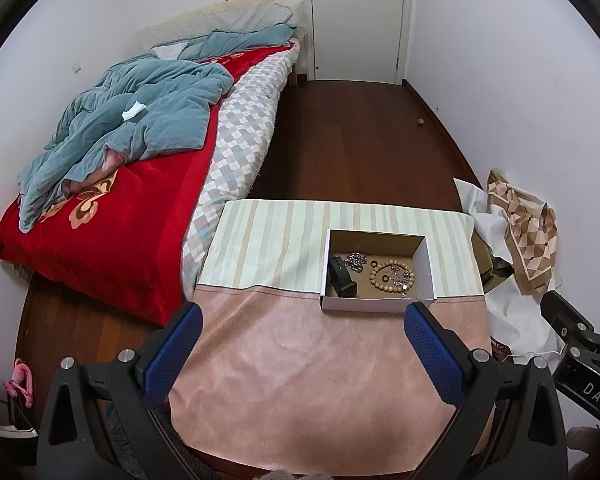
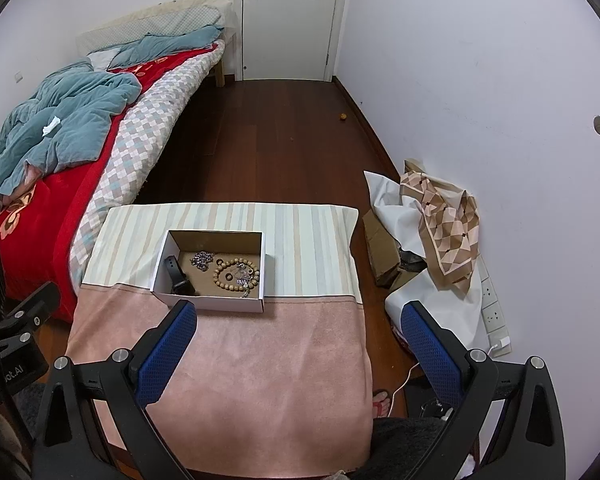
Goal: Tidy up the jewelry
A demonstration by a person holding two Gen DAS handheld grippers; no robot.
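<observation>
I see a table (image 1: 300,360) draped in pink and striped cloth, with a cardboard box (image 1: 376,304) near its middle holding a wooden bead bracelet (image 1: 392,276), a silver chain (image 1: 356,261) and a black watch (image 1: 340,278). My left hand-held gripper (image 1: 304,320) and right hand-held gripper (image 2: 300,316) both gape wide, empty. A bed (image 1: 112,216) stands left on the wooden floor (image 1: 360,140), with a white door (image 1: 356,20) beyond.

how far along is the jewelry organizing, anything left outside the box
Looks done: the wooden bead bracelet, silver chain, black watch band and small rings all lie inside the cardboard box on the cloth-covered table. No jewelry shows on the cloth outside it. In hand: nothing; the left gripper and right gripper hover with jaws wide apart. Left: perhaps only sorting within the box.
</observation>
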